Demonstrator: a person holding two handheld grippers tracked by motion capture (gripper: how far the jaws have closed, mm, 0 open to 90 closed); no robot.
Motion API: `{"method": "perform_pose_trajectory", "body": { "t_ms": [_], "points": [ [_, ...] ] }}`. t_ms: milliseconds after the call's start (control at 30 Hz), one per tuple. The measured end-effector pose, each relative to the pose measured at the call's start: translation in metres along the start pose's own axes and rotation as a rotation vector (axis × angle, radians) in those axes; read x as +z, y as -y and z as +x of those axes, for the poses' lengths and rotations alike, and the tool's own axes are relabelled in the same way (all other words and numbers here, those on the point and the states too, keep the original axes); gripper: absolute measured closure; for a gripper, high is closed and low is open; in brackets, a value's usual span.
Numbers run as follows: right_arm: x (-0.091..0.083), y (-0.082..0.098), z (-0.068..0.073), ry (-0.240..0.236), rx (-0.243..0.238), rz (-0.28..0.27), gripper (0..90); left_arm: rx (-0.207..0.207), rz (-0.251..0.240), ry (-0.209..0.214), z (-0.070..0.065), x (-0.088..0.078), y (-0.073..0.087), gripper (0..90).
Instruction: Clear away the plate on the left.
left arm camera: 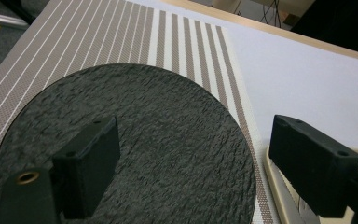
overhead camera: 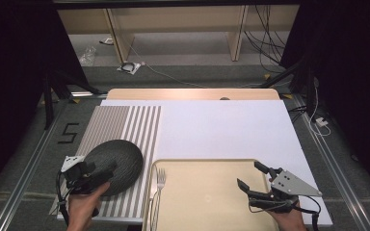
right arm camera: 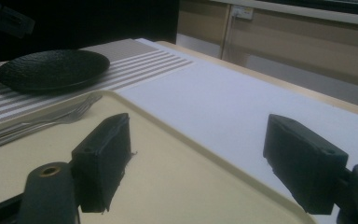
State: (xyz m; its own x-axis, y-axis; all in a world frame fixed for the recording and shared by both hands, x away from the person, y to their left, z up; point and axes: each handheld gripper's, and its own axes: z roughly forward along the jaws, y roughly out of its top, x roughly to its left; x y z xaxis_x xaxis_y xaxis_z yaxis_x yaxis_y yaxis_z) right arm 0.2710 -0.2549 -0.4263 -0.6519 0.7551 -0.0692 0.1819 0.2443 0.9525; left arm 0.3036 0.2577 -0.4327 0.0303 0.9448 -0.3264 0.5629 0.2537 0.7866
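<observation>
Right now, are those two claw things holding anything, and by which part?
Nothing is held. The left gripper hovers open above the black plate; the right gripper is open over the tray.

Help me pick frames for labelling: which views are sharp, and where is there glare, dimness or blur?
High view: evenly lit and sharp, with a bright glare band on the table's far wooden edge and near-black side margins. Left gripper view: the dark plate shows crisp texture; the near tongs look soft. Right gripper view: dim, bluish, fork and background blurred.
</observation>
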Motion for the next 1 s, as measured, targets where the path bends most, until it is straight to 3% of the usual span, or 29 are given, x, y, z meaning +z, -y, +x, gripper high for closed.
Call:
{"method": "perform_pose_trajectory", "body": {
  "t_ms": [233,733,933,1000],
  "points": [
    [0.001,-0.001,0.002,-0.002,-0.004,0.005,23.9,-0.071,-0.016,-0.022,0.007,-0.008,0.003,16.1],
    [0.001,-0.001,0.002,0.0,-0.012,0.004,23.9,-0.228,0.012,-0.053,0.027,-0.015,0.01,16.1],
    [0.001,-0.001,0.002,0.001,-0.012,0.005,23.9,-0.319,0.008,-0.071,0.035,-0.018,0.015,16.1],
    [0.001,-0.001,0.003,0.002,-0.015,0.004,23.9,-0.369,-0.004,-0.069,0.039,-0.02,0.016,16.4]
  ]
}}
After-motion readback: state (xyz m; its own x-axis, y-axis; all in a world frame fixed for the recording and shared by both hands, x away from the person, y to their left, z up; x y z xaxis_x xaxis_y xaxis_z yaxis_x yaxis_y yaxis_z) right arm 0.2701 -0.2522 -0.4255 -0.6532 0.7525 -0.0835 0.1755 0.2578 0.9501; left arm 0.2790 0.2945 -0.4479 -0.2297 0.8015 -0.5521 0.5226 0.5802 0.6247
